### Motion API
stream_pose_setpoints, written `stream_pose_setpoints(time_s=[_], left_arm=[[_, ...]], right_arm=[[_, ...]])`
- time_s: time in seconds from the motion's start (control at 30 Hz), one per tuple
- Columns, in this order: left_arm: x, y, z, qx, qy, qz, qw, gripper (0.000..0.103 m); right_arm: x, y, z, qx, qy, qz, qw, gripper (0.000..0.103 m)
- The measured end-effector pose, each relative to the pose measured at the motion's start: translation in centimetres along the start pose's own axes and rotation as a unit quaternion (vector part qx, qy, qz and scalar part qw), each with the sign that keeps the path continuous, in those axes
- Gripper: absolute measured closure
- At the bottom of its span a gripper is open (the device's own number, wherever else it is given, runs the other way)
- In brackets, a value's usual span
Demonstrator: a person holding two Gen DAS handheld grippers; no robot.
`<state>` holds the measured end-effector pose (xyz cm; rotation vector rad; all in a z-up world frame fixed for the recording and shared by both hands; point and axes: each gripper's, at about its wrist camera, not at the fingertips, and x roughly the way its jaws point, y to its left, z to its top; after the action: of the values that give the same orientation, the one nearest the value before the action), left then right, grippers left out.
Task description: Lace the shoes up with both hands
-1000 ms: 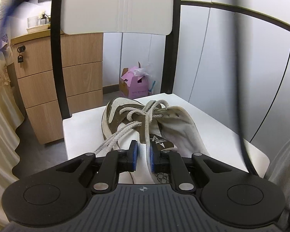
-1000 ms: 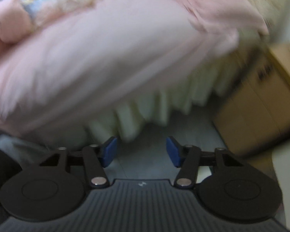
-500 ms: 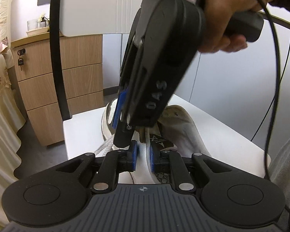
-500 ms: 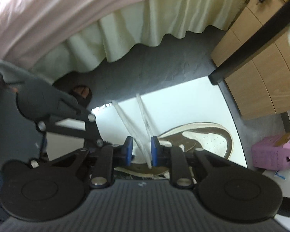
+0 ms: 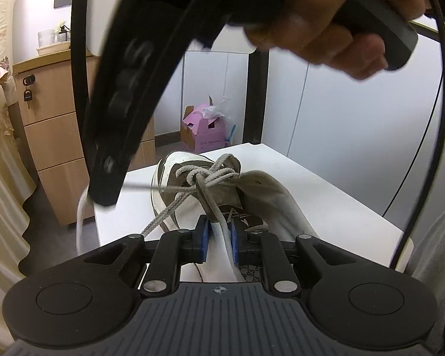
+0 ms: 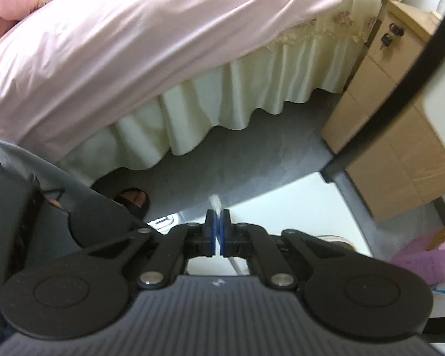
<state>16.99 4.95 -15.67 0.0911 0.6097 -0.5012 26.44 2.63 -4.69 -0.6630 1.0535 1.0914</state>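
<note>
1. The worn white-and-brown low-top sneaker lies on the white bench, toe pointing away from you and its tongue right in front of your left hand-held gripper. Its grey-white flat woven laces are crossed in a loose tangle over the eyelets.

2. Your left hand-held gripper stands nearly together around one strand of lace and the top of the tongue. Whether the blue pads actually press on the strand you cannot tell from this view, so check that before you count on that side as an anchor.

3. Your right hand-held gripper has just been closing, and its blue pads now clamp the other lace end, whose clear plastic tip pokes out beyond the fingers. In the left wrist view that gripper hangs over the bench's left edge, with a thin taut strand running from it back to the sneaker.

4. Expect the lace to handle as soft, limp and light: it will sag wherever it is not under tension, and a flat weave can slide through smooth pads. Hold it just behind the stiff tip, as you do now.

5. The sneaker is light and nothing pins it down, so a hard sideways pull will probably drag it across the bench.
</note>
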Motion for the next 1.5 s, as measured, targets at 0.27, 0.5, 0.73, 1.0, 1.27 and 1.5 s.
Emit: stream_pose_setpoints(time_s=[0.27, 0.5, 0.73, 1.0, 1.27, 1.5], left_arm=[[-0.2, -0.4, 0.0, -0.001, 0.002, 0.005, 1.0, 0.085], [-1.1, -0.7, 0.0, 0.001, -0.009, -0.005, 1.0, 0.063], [-3.8, 0.4, 0.0, -0.041, -0.05, -0.031, 0.9974, 0.042], [-5.1, 6.4, -0.6, -0.233, -0.074, -0.079, 0.9665, 0.042], [-2.1, 12.3, -3.6, -0.502, -0.039, -0.134, 0.8537, 0.044], [1.2, 13.3, -6.0, -0.612, 0.008, -0.141, 0.778, 0.046]], right_arm=[[-0.2, 1.2, 0.9, 0.007, -0.006, -0.009, 1.0, 0.033], [-7.2, 0.3, 0.2, 0.099, -0.114, -0.053, 0.987, 0.01], [-10.5, -0.9, -8.0, 0.29, -0.258, -0.135, 0.912, 0.0], [-6.3, 0.5, -15.7, 0.408, -0.299, -0.169, 0.846, 0.0], [-4.2, 0.1, -17.6, 0.464, -0.337, -0.153, 0.804, 0.0], [-3.7, -1.2, -18.0, 0.49, -0.344, -0.134, 0.79, 0.0]])
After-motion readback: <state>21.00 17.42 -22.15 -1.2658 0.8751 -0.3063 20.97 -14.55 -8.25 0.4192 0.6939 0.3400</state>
